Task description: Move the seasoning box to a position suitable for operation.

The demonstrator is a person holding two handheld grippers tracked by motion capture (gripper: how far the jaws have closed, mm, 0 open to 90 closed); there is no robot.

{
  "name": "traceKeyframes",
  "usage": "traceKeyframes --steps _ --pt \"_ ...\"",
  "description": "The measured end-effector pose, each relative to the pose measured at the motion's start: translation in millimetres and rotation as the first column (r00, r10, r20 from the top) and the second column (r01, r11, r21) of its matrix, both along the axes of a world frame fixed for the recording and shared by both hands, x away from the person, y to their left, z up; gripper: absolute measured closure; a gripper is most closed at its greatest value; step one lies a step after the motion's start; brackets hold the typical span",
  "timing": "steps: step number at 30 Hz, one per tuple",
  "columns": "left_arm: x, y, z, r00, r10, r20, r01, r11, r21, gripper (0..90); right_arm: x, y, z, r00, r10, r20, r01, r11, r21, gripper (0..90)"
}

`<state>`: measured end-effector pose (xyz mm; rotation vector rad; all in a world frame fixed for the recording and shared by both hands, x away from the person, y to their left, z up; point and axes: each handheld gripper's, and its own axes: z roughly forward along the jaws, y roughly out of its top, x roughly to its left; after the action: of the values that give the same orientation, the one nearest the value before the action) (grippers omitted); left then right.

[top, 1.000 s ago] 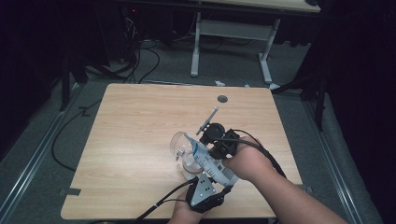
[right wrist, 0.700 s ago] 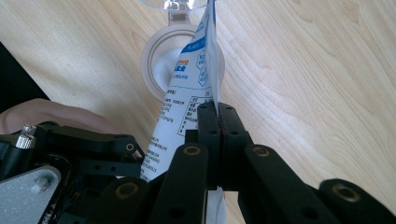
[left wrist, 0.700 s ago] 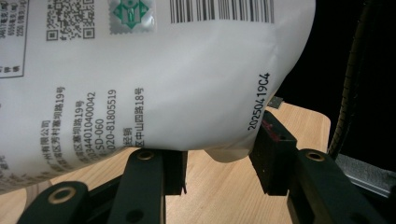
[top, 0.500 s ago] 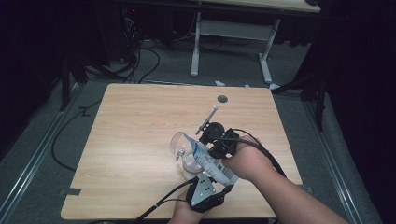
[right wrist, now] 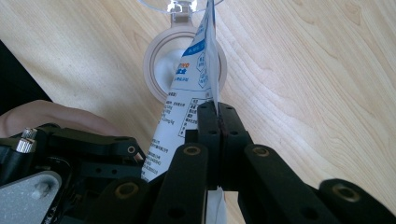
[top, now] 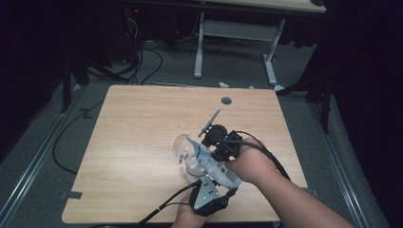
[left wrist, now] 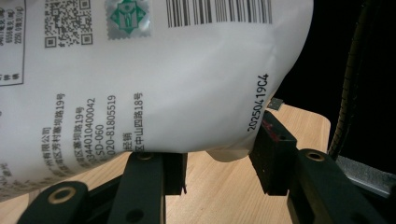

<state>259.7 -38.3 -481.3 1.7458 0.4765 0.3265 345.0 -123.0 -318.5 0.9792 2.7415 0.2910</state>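
A person at a pale wooden table [top: 138, 142] holds a two-jaw gripper in each hand, and both grip one white printed plastic pouch [top: 211, 164] tilted over a small round open-topped jar [top: 194, 167] near the table's front edge; a clear domed lid [top: 183, 147] hangs hinged at the jar's far side. In the high view the left gripper [top: 207, 183] comes up from the bottom edge, just in front of the jar; its jaws are clamped on the pouch's full lower body, which bulges over them in the left gripper view [left wrist: 140, 74]. The right gripper [right wrist: 217, 109] has its jaws pressed tightly together on the pouch's thin edge, just short of the jar's rim [right wrist: 152, 56]; the pouch's upper corner points down at the jar's mouth.

Judging from this, the contents are being poured or squeezed into the jar. The risks: the corner looks poorly centred, so material could land on the rim or the table; a harder squeeze from the left could burst contents out suddenly; the pouch pressing on the light jar could tip or slide it; the thin edge could slip from the right gripper's pinch.
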Motion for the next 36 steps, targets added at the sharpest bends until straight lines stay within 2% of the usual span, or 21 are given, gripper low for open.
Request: traceKeyframes --steps 2,11,18,26,36 --pt "0.1 0.3 0.6 1.0000 0.003 -0.001 -0.003 1.0000 0.002 60.3 0.1 0.4 0.4 1.0000 0.005 0.002 -0.005 1.000 -0.007 90.0" --pt "1.8 2.8 3.3 1.0000 0.007 0.000 -0.007 0.9999 0.010 60.3 1.3 3.7 1.6 1.0000 0.004 0.006 -0.004 1.000 0.015 90.0" --pt "3.1 1.2 2.3 1.0000 0.007 -0.006 -0.007 0.9999 -0.010 60.5 3.0 4.0 1.9 0.9999 0.013 0.004 -0.013 1.000 -0.001 90.0" --pt "4.9 -0.2 1.2 0.9999 0.013 -0.004 -0.013 0.9999 0.001 60.5 5.1 1.7 0.0 0.9999 0.009 0.007 -0.009 1.000 0.012 90.0" --pt "4.1 -0.1 1.6 0.9999 0.014 -0.005 -0.014 0.9999 -0.002 60.5 5.7 2.0 0.2 0.9998 0.018 0.004 -0.018 1.000 0.004 90.0"
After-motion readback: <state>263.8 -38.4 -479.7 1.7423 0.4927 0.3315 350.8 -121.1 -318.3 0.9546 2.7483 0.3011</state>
